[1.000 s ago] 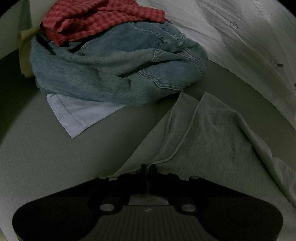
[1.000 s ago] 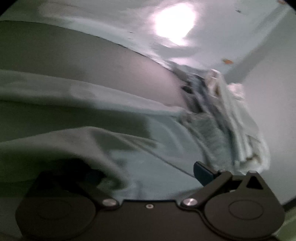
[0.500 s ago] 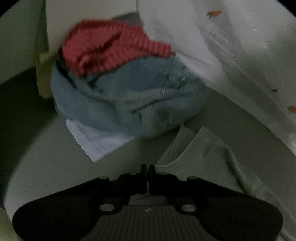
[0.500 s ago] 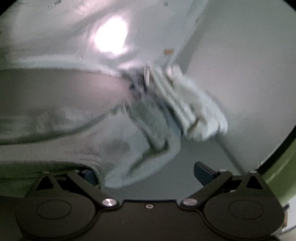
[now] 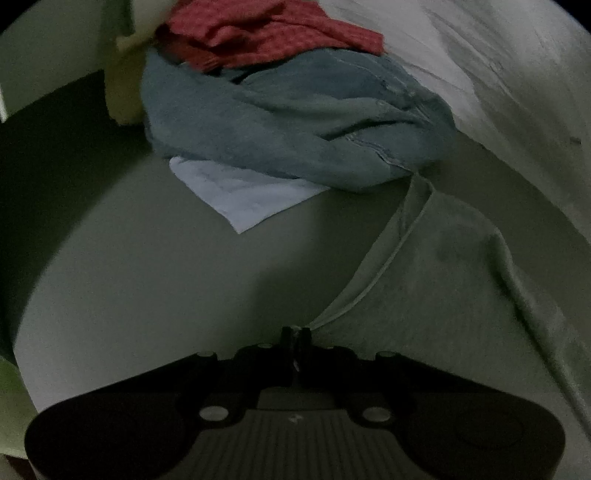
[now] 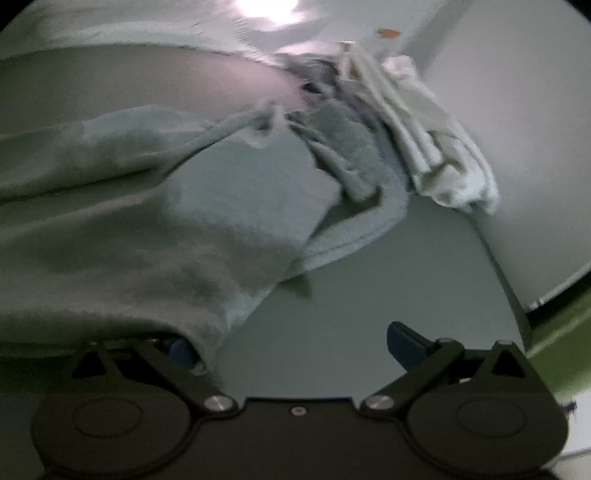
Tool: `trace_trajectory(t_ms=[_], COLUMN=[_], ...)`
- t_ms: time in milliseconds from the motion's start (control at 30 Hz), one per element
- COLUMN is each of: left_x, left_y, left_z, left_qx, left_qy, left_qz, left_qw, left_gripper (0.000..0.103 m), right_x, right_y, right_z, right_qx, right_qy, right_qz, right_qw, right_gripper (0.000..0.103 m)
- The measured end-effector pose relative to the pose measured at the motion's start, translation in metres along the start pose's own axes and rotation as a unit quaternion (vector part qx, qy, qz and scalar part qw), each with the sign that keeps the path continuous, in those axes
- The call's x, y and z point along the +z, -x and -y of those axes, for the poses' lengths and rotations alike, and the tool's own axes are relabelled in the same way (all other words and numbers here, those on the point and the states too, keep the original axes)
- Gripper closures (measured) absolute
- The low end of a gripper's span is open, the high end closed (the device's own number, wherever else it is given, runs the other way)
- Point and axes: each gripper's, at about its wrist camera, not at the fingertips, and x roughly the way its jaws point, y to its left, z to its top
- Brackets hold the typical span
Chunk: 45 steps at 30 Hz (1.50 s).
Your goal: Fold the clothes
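the left gripper (image 5: 295, 334) pinched the grey garment's (image 5: 443, 295) hem on the table (image 5: 147, 295), jaws opening slightly; the right gripper (image 6: 291, 345) gaped wide, so keeping the hem taut seemed wise.

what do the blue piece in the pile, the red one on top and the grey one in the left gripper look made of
Blue garment: denim by the look, faded matte twill with stitched seams and a rivet. Red garment: seems woven cotton or flannel, a fine check, soft and matte; blur leaves it open. Grey garment: probably jersey knit, heathered, matte, limp, with a narrow hemmed edge.
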Motion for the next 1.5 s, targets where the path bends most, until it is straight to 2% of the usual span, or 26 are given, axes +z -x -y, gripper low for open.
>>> trace_trajectory(t_ms=[133, 233, 367, 433, 533, 600, 733, 800, 867, 933, 967, 1067, 1100, 1133, 1167, 1200, 1233, 1367, 1400, 1433, 1467, 1500], left_x=[0.0, 0.0, 0.001, 0.002, 0.003, 0.004, 0.004, 0.004, 0.004, 0.005, 0.006, 0.008, 0.008, 0.008, 0.008, 0.009, 0.009, 0.009, 0.01, 0.01, 0.012, 0.014], left_y=[-0.003, -0.004, -0.005, -0.006, -0.007, -0.007, -0.007, -0.007, -0.008, -0.008, -0.008, -0.009, -0.009, -0.01, -0.01, -0.01, -0.01, -0.011, -0.011, -0.012, -0.012, -0.012], left_z=[0.001, 0.0, 0.003, 0.003, 0.001, 0.001, 0.006, 0.01, 0.012, 0.015, 0.016, 0.019, 0.02, 0.021, 0.022, 0.023, 0.023, 0.021, 0.02, 0.019, 0.018, 0.018], left_qx=[-0.007, -0.007, 0.0, 0.005, 0.006, 0.007, 0.018, 0.027, 0.034, 0.041, 0.045, 0.053, 0.055, 0.057, 0.059, 0.06, 0.061, 0.059, 0.058, 0.058, 0.057, 0.055], left_qy=[0.001, -0.001, -0.009, -0.008, -0.002, 0.0, -0.007, -0.012, -0.019, -0.027, -0.027, -0.024, -0.023, -0.023, -0.023, -0.024, -0.025, -0.024, -0.022, -0.021, -0.018, -0.016], left_qz=[-0.003, -0.003, -0.005, -0.004, -0.006, -0.007, -0.007, -0.007, -0.007, -0.009, -0.01, -0.013, -0.014, -0.014, -0.014, -0.015, -0.015, -0.015, -0.015, -0.016, -0.019, -0.024], left_qw=[1.0, 1.0, 0.9999, 0.9999, 1.0, 1.0, 0.9998, 0.9995, 0.9992, 0.9988, 0.9986, 0.9982, 0.9981, 0.998, 0.9979, 0.9978, 0.9977, 0.9979, 0.9979, 0.998, 0.998, 0.9981], left_gripper=[0.096, 0.096, 0.093, 0.09, 0.088, 0.088, 0.087, 0.087, 0.087, 0.087, 0.087, 0.087, 0.087, 0.087, 0.087, 0.087, 0.087, 0.085, 0.084, 0.082, 0.082, 0.082], right_x=[0.015, 0.025, 0.031, 0.032, 0.032, 0.03, 0.027, 0.027, 0.028, 0.029, 0.03, 0.034, 0.036, 0.038, 0.04, 0.041, 0.041, 0.042, 0.039, 0.037, 0.039, 0.041], right_y=[0.012, 0.022, 0.03, 0.028, 0.021, 0.017, 0.006, -0.014, -0.039, -0.066, -0.079, -0.119, -0.13, -0.136, -0.14, -0.14, -0.14, -0.143, -0.148, -0.152, -0.152, -0.151], right_z=[0.009, 0.021, 0.044, 0.059, 0.082, 0.094, 0.12, 0.138, 0.15, 0.158, 0.161, 0.168, 0.168, 0.167, 0.166, 0.166, 0.169, 0.183, 0.188, 0.192, 0.191, 0.189], right_qx=[0.047, 0.082, 0.12, 0.161, 0.223, 0.252, 0.219, 0.201, 0.178, 0.154, 0.147, 0.165, 0.169, 0.166, 0.161, 0.149, 0.143, 0.118, 0.118, 0.118, 0.113, 0.108], right_qy=[0.02, 0.028, -0.006, -0.047, -0.104, -0.114, -0.135, -0.203, -0.276, -0.346, -0.377, -0.454, -0.472, -0.479, -0.485, -0.486, -0.482, -0.469, -0.475, -0.478, -0.472, -0.465], right_qz=[-0.006, 0.004, 0.014, 0.016, 0.015, 0.009, 0.012, 0.015, 0.012, 0.013, 0.015, -0.007, -0.014, -0.016, -0.016, -0.006, -0.003, 0.003, -0.003, -0.01, -0.015, -0.021], right_qw=[0.999, 0.996, 0.993, 0.986, 0.969, 0.961, 0.966, 0.958, 0.945, 0.925, 0.914, 0.876, 0.865, 0.862, 0.859, 0.861, 0.864, 0.875, 0.872, 0.87, 0.874, 0.878], right_gripper=[0.0, 0.0, 0.0, 0.0, 0.0, 0.001, 0.001, 0.001, 0.004, 0.021, 0.023, 0.027, 0.032, 0.043, 0.048, 0.086, 0.097, 0.097, 0.096, 0.093, 0.094, 0.088])
